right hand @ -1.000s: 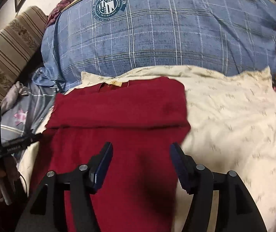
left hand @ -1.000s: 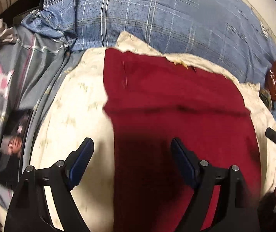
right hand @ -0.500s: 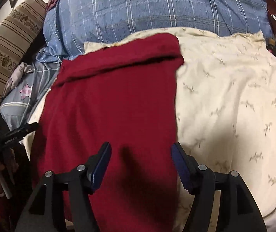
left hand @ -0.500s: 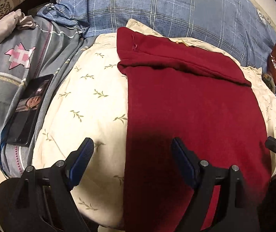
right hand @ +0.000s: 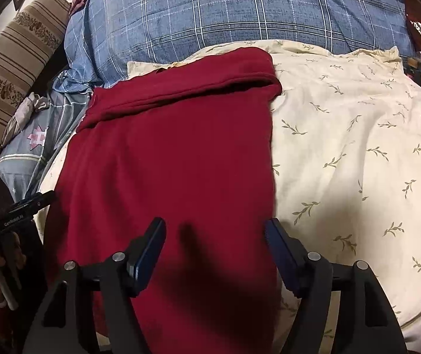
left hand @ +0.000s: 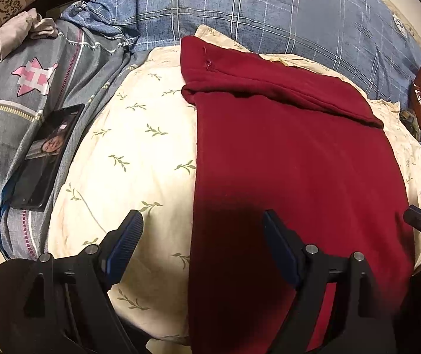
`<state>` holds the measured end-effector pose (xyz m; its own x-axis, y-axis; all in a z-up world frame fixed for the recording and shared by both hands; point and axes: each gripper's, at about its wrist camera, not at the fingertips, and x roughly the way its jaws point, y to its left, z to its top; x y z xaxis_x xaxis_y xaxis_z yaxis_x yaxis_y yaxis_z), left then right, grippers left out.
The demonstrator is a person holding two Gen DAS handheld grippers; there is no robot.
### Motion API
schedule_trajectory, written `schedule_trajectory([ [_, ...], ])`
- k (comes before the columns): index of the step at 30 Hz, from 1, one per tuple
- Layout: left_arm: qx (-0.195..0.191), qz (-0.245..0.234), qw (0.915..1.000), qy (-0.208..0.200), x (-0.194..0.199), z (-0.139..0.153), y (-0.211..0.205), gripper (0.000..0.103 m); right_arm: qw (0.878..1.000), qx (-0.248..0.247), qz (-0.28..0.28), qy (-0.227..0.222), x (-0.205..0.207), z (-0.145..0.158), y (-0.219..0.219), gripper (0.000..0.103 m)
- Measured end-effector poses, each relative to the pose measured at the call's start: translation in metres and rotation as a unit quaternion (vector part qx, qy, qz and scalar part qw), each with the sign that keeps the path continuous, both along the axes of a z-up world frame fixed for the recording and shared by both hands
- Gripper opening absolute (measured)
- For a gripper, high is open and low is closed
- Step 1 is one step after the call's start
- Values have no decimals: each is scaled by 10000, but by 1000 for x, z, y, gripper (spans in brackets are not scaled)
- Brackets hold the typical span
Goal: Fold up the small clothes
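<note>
Left to right: black smartphone (left hand: 45, 153) on the grey star-print bedding (left hand: 9, 109), well clear. Left gripper (left hand: 201, 242) spread wide, nothing pinched, straddling the left edge of the dark red knit garment (left hand: 293, 159). Garment lies flat along the cream leaf-print pillow (left hand: 139, 153), far end already folded over. Looks soft, light, limp; will sag, so grab near corners. Right gripper (right hand: 215, 247) jaws opening, cloth below, not pinched, over the right edge. Bare pillow right of it gives room; blue plaid pillow (right hand: 240, 11) bounds the far side.
</note>
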<state>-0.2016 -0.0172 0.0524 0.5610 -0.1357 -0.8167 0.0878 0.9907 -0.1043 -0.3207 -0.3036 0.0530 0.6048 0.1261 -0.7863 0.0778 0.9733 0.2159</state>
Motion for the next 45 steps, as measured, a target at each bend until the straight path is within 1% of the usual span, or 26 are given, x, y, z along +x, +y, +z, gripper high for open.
schedule_trajectory([
  [5,-34,-40,10000,29,3,-2,0,82,10000,-17,38,-75,7,7,1,72],
  [10,-165,-85,9997,-173,25,15,2,82,9995,-143,152,-237,36,23,0,72],
  [13,-297,-1,9989,-372,53,29,5,82,9986,-229,202,-438,60,35,1,72],
  [15,-451,74,9979,-461,79,37,8,82,9979,-202,227,-570,79,43,0,72],
  [17,-688,158,9963,-484,105,41,12,82,9973,-156,265,-672,99,49,2,72],
  [19,-826,229,9953,-443,129,41,12,82,9969,-158,270,-715,122,52,6,72],
  [21,-803,211,9956,-429,151,38,8,82,9966,-118,247,-780,139,54,7,72],
  [23,-714,171,9969,-291,169,30,0,82,9963,-32,212,-832,153,55,6,72],
  [24,-710,124,9973,-160,183,22,-4,78,9961,3,205,-858,159,55,4,72],
  [25,-704,102,9974,-77,191,16,-6,66,9960,15,187,-879,164,54,2,72],
  [26,-669,93,9977,-21,197,12,-8,57,9958,15,138,-907,168,52,0,72],
  [27,-584,111,9982,-4,203,7,-10,38,9956,21,111,-930,171,51,-2,72],
  [28,-544,120,9984,-33,205,4,-12,25,9954,36,78,-955,173,48,-5,72],
  [29,-580,109,9982,-68,207,4,-13,23,9954,41,39,-960,175,45,-9,72],
  [31,-650,93,9978,-132,208,6,-12,13,9960,-13,-19,-889,179,39,-15,72],
  [32,-677,95,9974,-232,206,11,-11,11,9964,-73,-39,-845,181,37,-18,72],
  [34,-850,75,9956,-395,203,21,-5,7,9961,-159,-111,-856,180,37,-26,72],
  [35,-968,74,9942,-466,202,26,-2,7,9959,-166,-164,-872,180,37,-30,72],
  [36,-1050,94,9930,-540,200,30,3,3,9960,-147,-176,-860,181,36,-33,72],
  [37,-1059,81,9929,-540,199,31,3,3,9963,-130,-185,-833,182,35,-36,72],
  [40,-954,75,9944,-447,203,26,3,3,9963,-199,-242,-794,188,31,-38,72],
  [43,-911,150,9951,-347,203,22,7,3,9951,-592,-226,-761,194,24,-34,70],
  [45,-747,160,9966,-299,202,19,5,3,9942,-809,-220,-670,199,16,-34,68],
])
